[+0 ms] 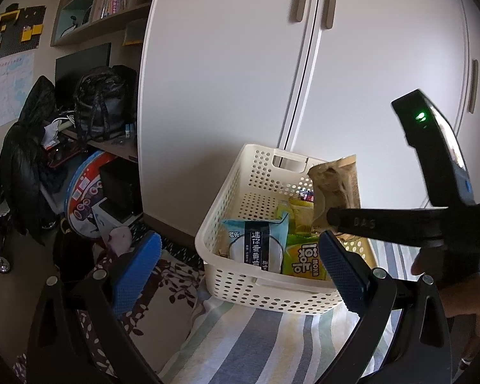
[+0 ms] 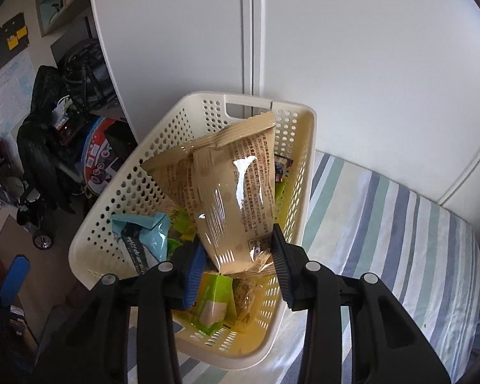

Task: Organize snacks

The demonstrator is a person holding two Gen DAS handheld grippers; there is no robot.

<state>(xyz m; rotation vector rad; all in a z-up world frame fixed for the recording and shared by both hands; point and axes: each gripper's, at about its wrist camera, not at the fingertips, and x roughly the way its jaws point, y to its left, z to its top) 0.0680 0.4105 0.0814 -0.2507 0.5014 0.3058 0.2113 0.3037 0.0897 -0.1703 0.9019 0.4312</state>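
I hold the tan snack bag (image 2: 230,192) pinched in my right gripper (image 2: 236,268) over the basket (image 2: 118,192) to drop it among the packets; left gripper (image 1: 236,275) fingers wait apart, empty.

Your basket (image 2: 305,147) sits on the striped bedding (image 2: 384,224), just before the wardrobe doors (image 2: 352,48). Inside it, the tall snack bag (image 2: 233,192) stands over the smaller packets (image 1: 256,240).

Right gripper (image 2: 238,257) clamps a tan snack bag (image 2: 230,192) over the cream basket (image 2: 307,166). Blue and green packets lie inside.
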